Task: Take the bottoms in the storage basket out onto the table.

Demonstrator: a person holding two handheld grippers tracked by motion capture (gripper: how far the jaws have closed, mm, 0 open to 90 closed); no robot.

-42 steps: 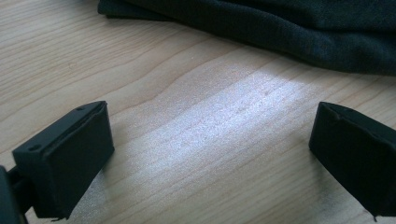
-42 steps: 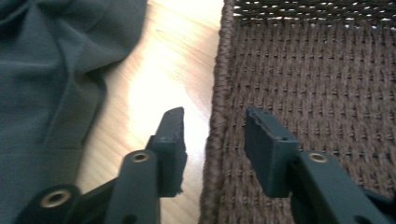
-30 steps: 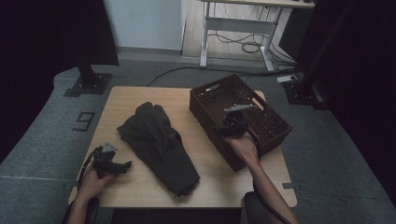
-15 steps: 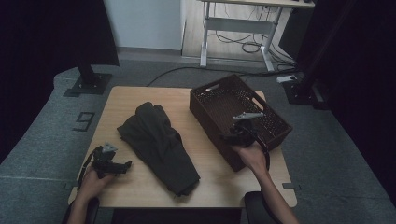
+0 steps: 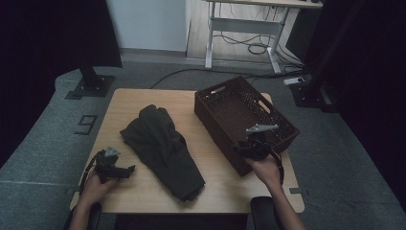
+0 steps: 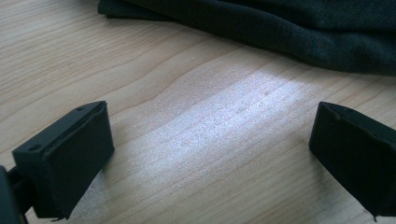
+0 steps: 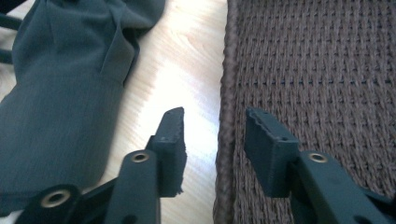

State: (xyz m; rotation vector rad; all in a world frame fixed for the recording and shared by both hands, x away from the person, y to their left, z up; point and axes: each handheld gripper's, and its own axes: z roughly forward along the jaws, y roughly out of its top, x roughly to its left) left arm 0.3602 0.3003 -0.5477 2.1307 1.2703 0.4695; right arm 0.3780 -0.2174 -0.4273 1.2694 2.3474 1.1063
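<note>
A dark woven basket (image 5: 218, 91) stands on the right half of the wooden table (image 5: 134, 103), and a dark green garment (image 5: 163, 143) lies crumpled at the middle. My right gripper (image 5: 242, 149) is at the basket's near left wall. In the right gripper view its jaws straddle the basket's braided rim (image 7: 226, 70). They have just been closing, and a gap remains beside the left pad (image 7: 173, 135), so the right gripper (image 7: 215, 130) is open. My left gripper (image 5: 128, 168) rests low at the table's near left, open (image 6: 210, 149) over bare wood, short of the garment (image 6: 280, 28).
The garment (image 7: 60, 93) lies a strip of bare table (image 7: 187, 60) away from the basket. Beyond the table are a desk frame with cables (image 5: 239, 28) and dark stand feet (image 5: 91, 86) on grey carpet.
My right hand has slid along the basket's wall towards its near corner and the person. The left hand has stayed where it was.
</note>
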